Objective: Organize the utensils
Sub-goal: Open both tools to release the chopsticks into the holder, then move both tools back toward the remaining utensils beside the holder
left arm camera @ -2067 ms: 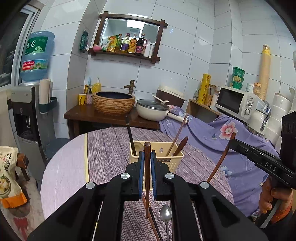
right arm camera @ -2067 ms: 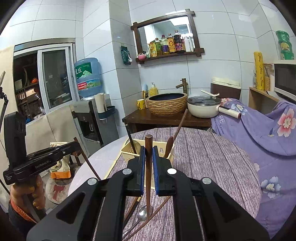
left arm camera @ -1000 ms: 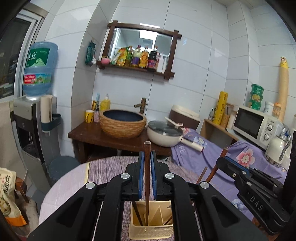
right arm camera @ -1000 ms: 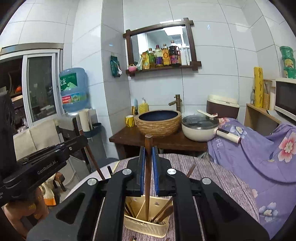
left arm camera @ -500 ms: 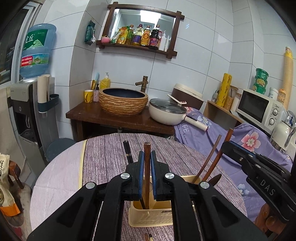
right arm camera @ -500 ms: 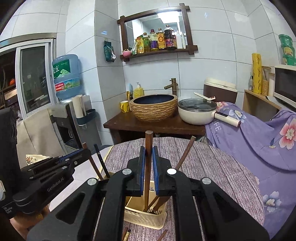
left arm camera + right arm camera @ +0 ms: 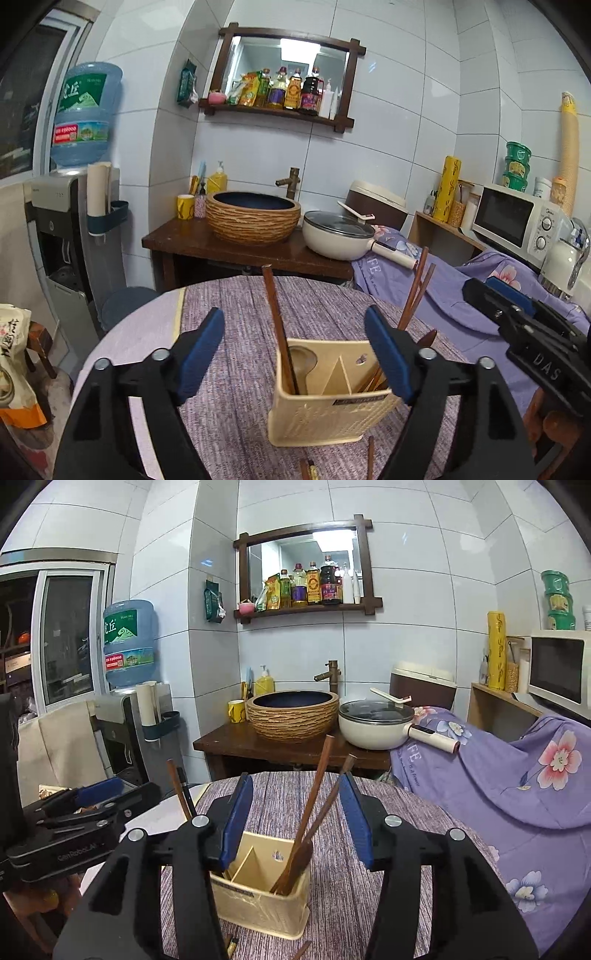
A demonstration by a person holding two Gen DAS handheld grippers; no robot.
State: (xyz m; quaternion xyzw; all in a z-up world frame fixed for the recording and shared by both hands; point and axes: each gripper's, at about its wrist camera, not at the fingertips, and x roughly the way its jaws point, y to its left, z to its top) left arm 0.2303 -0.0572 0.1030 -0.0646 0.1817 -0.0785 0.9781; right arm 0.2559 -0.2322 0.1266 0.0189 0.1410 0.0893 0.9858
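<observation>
A cream plastic utensil holder (image 7: 325, 410) stands on the round table; it also shows in the right wrist view (image 7: 258, 897). My left gripper (image 7: 295, 350) is open and empty just above it. A brown chopstick (image 7: 277, 325) stands in the holder's left compartment. Two more brown sticks (image 7: 415, 291) lean out of its right compartment. My right gripper (image 7: 295, 821) is open and empty above the holder, with the brown sticks (image 7: 317, 794) leaning between its jaws. Loose utensil ends (image 7: 369, 458) lie on the cloth before the holder.
The table has a purple striped cloth (image 7: 229, 332). Behind it a dark wooden counter (image 7: 240, 247) carries a woven basin and a white pot (image 7: 340, 236). A water dispenser (image 7: 70, 236) stands left. A microwave (image 7: 517, 218) sits right, over purple floral fabric (image 7: 517, 775).
Both grippers opened and let go of their chopsticks, which now stand in the holder. Earlier each gripper carried one brown chopstick over and lowered it into the holder.
</observation>
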